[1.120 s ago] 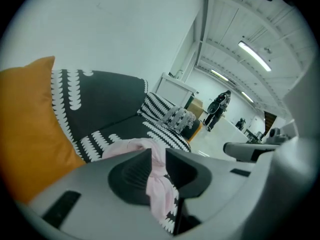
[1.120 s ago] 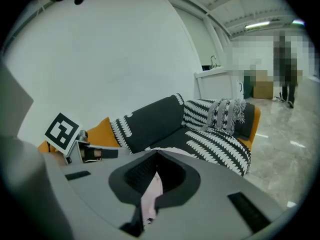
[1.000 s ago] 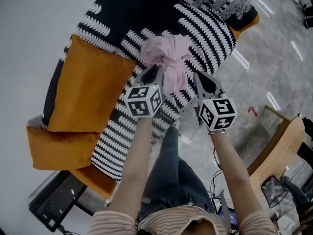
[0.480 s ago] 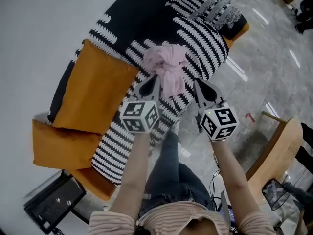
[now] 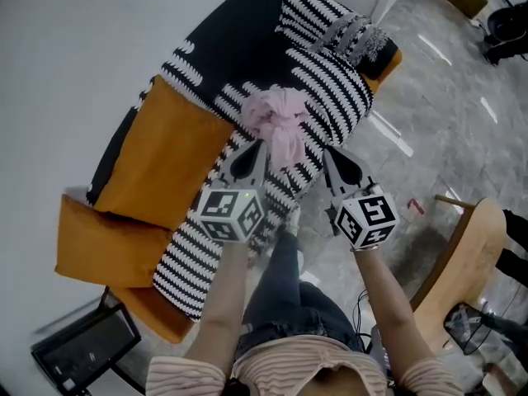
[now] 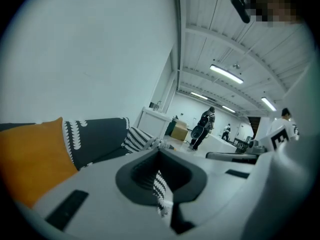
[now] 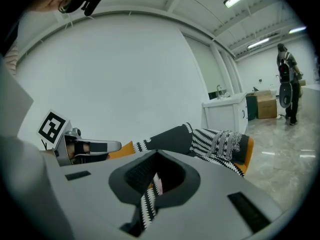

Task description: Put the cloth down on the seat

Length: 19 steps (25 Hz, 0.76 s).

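A crumpled pink cloth (image 5: 280, 122) lies on the sofa seat, on the black-and-white patterned throw (image 5: 330, 81). My left gripper (image 5: 252, 151) hovers just short of the cloth's near left edge, its jaws shut with nothing between them. My right gripper (image 5: 334, 157) hangs to the cloth's near right, apart from it, and also looks shut and empty. In the left gripper view the jaws (image 6: 161, 156) meet over a sliver of striped throw. The right gripper view shows its jaws (image 7: 156, 156) closed the same way, with the left gripper's body (image 7: 75, 144) beside them. Neither gripper view shows the cloth.
An orange cushion (image 5: 165, 163) leans on the sofa back left of the cloth, a second one (image 5: 99, 242) nearer me. A wooden chair (image 5: 466, 246) stands on the marble floor at right, a black box (image 5: 82, 349) at lower left. People (image 6: 205, 126) stand far off.
Both grippers have drawn back from the pink cloth toward me. The cloth stays lying on the seat, free of both.
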### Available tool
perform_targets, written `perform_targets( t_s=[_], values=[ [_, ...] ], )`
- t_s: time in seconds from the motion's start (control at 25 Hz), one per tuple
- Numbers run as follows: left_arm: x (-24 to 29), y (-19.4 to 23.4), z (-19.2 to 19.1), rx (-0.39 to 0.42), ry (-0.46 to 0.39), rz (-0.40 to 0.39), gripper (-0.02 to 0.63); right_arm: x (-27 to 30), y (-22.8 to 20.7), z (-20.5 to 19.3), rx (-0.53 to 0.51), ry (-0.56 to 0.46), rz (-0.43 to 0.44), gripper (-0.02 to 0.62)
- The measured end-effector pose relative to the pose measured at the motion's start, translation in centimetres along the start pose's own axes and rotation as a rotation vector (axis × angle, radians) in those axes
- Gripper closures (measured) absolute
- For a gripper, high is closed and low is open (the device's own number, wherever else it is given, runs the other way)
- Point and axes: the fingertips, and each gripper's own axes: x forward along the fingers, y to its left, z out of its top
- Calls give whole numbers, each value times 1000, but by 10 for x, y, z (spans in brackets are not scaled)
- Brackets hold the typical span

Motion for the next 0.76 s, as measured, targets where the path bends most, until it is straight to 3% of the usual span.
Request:
perform_targets(
  t_s=[0.24, 0.76],
  values=[
    [-33, -20, 6, 62, -16, 12, 594, -33, 19, 17, -19, -55, -1, 588],
    [-109, -74, 34, 114, -96, -14, 594, -121, 65, 54, -44, -177, 15, 588]
  ],
)
